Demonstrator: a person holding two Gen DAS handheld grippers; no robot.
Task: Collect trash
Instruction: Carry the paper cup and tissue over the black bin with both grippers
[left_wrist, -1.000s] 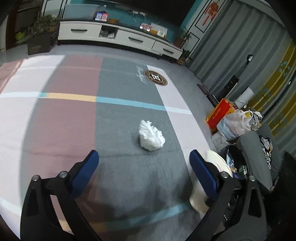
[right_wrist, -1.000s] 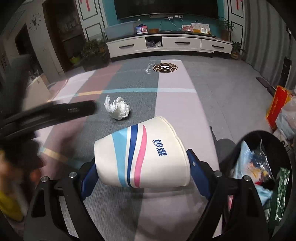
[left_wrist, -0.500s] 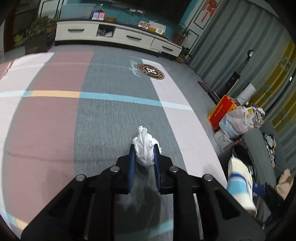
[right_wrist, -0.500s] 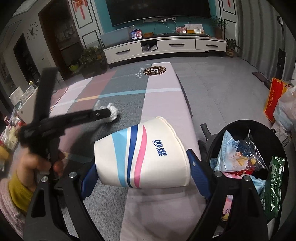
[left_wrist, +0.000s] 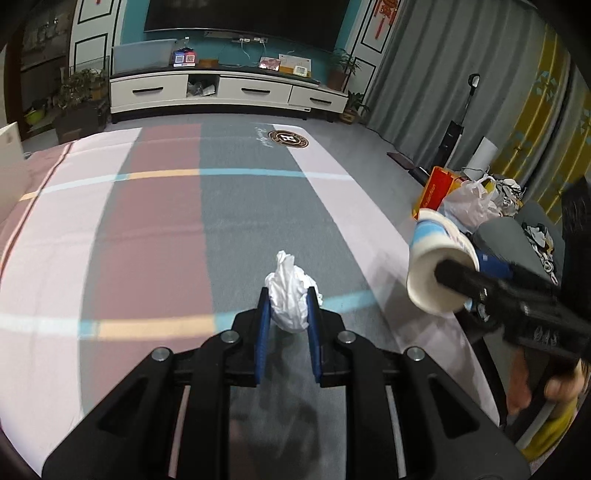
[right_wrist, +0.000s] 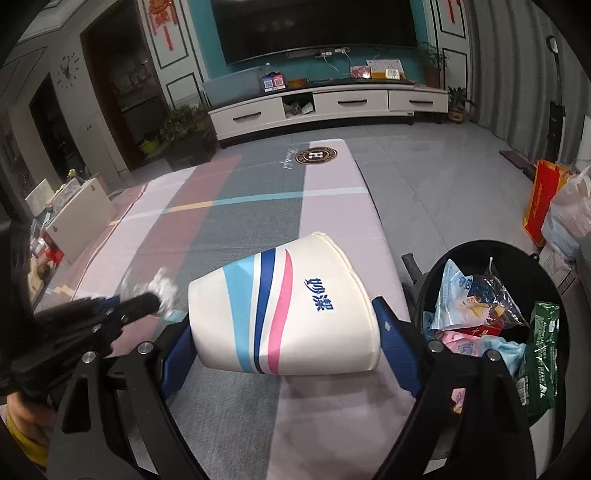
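Blue pads of left gripper pinching crumpled tissue, right gripper – spread wide – clamping paper cup

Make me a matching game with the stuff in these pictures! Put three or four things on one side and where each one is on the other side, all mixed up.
Things:
1. crumpled white tissue
2. striped paper cup
3. green wrapper
4. orange bag

Places:
A. inside the black trash bin
B. standing on the floor near the curtains
C. pinched in the left gripper
D. lying sideways in the right gripper

Right pairs: 1-C, 2-D, 3-A, 4-B
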